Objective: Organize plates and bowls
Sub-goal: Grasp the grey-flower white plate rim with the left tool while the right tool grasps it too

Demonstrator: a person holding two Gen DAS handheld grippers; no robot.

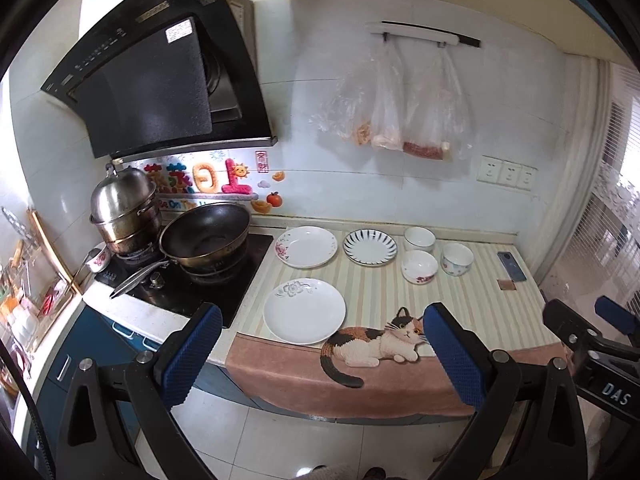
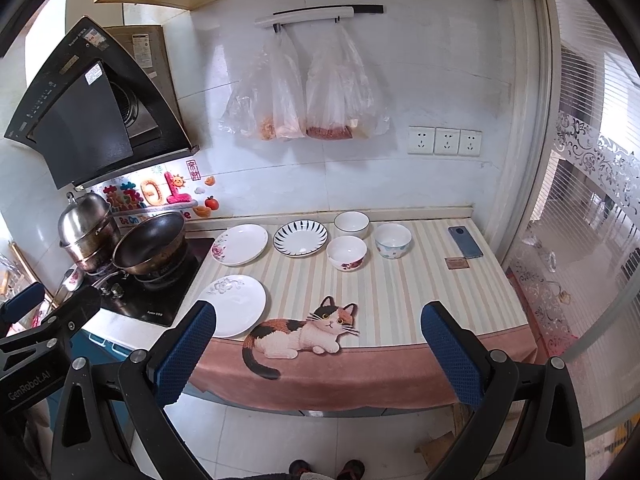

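Three plates lie on the striped cat mat [image 1: 472, 304]: a white plate with grey flowers [image 1: 304, 311] [image 2: 232, 305] at the front left, a plate with pink flowers [image 1: 306, 246] [image 2: 240, 244] behind it, and a blue-striped plate [image 1: 371, 247] [image 2: 300, 238]. Three bowls stand to the right: a plain white bowl [image 1: 419, 238] [image 2: 351, 224], a red-flowered bowl [image 1: 419, 266] [image 2: 346, 253], and a blue-patterned bowl [image 1: 457, 258] [image 2: 393, 240]. My left gripper [image 1: 322, 354] and right gripper [image 2: 318, 352] are both open and empty, held in front of the counter edge.
A stove [image 1: 208, 280] with a wok [image 1: 206, 236] and a steel steamer pot [image 1: 122, 208] is at the left. A phone [image 2: 465, 241] and a small brown card [image 2: 457, 263] lie at the mat's right. Plastic bags [image 2: 304, 92] hang on the wall.
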